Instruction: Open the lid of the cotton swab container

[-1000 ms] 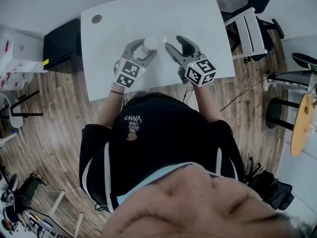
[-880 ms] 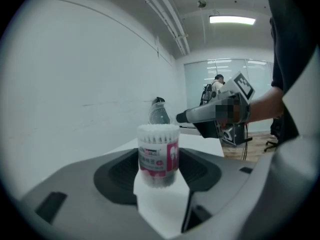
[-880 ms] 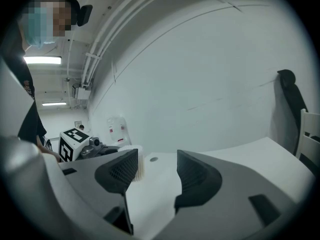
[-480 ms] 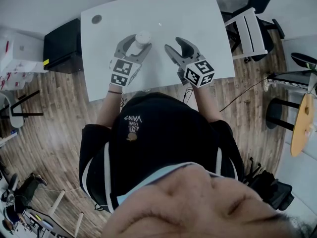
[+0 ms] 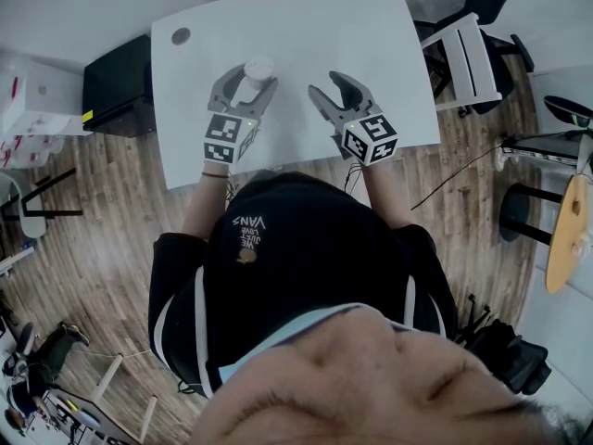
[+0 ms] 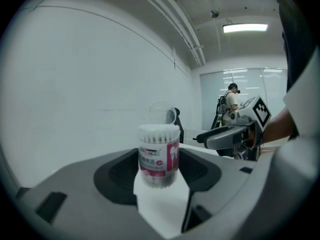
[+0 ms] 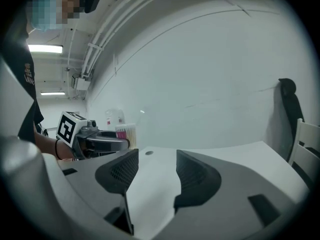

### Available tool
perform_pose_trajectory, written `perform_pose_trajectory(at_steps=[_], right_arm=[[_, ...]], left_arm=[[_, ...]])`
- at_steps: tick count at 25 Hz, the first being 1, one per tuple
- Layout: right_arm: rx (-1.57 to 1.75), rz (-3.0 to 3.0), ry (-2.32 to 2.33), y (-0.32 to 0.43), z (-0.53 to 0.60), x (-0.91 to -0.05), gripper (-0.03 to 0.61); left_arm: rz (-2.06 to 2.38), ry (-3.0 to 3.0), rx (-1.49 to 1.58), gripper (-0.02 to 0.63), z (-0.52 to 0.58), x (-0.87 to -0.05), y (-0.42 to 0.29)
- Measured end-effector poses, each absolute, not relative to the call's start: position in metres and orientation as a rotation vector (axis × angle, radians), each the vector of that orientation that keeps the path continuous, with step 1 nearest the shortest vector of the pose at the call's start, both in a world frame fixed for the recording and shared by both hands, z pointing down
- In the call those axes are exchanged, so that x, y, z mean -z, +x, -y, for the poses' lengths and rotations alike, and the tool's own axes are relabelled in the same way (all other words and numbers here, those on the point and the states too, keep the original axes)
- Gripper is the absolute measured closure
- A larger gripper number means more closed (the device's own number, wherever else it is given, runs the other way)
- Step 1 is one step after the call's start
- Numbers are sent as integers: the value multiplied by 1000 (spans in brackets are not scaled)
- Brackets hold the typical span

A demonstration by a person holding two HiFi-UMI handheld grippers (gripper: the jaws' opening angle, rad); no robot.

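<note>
A clear cotton swab container (image 6: 159, 156) with a pink label stands upright between my left gripper's (image 6: 159, 178) dark pads, which press on both its sides. White swab tips show at its top, and a clear lid (image 6: 162, 112) stands up behind them, apparently swung open. In the head view the left gripper (image 5: 252, 78) holds the container (image 5: 257, 67) over the white table (image 5: 306, 26). My right gripper (image 5: 326, 82) hovers to its right, open with nothing between its jaws. From the right gripper (image 7: 156, 170) view, the container (image 7: 126, 132) and left gripper (image 7: 100, 141) sit at the left.
The table has a round cable hole (image 5: 181, 35) at its far left corner. A black cabinet (image 5: 116, 86) stands left of the table and a white chair (image 5: 468, 58) to its right. A person (image 6: 231, 101) stands far off in the room.
My left gripper has carried the container leftward and farther from me, and has rolled a little. The right gripper has stayed put.
</note>
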State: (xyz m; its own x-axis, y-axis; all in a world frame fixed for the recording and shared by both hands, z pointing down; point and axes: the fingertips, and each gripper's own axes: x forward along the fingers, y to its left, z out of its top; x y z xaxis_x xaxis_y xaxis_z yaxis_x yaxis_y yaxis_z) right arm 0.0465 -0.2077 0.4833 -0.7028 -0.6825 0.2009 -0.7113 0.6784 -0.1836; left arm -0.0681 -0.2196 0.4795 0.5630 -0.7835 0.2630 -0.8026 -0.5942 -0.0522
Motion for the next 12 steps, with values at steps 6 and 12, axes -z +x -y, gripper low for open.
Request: perform_pose_trajectory(at_steps=[6, 12], right_arm=[[-357, 2754, 1143, 46, 206, -488, 382], [-332, 2751, 1138, 43, 205, -488, 508]], left_arm=[[1412, 2690, -371, 357, 219, -478, -72], [1420, 2678, -375, 357, 216, -479, -74]])
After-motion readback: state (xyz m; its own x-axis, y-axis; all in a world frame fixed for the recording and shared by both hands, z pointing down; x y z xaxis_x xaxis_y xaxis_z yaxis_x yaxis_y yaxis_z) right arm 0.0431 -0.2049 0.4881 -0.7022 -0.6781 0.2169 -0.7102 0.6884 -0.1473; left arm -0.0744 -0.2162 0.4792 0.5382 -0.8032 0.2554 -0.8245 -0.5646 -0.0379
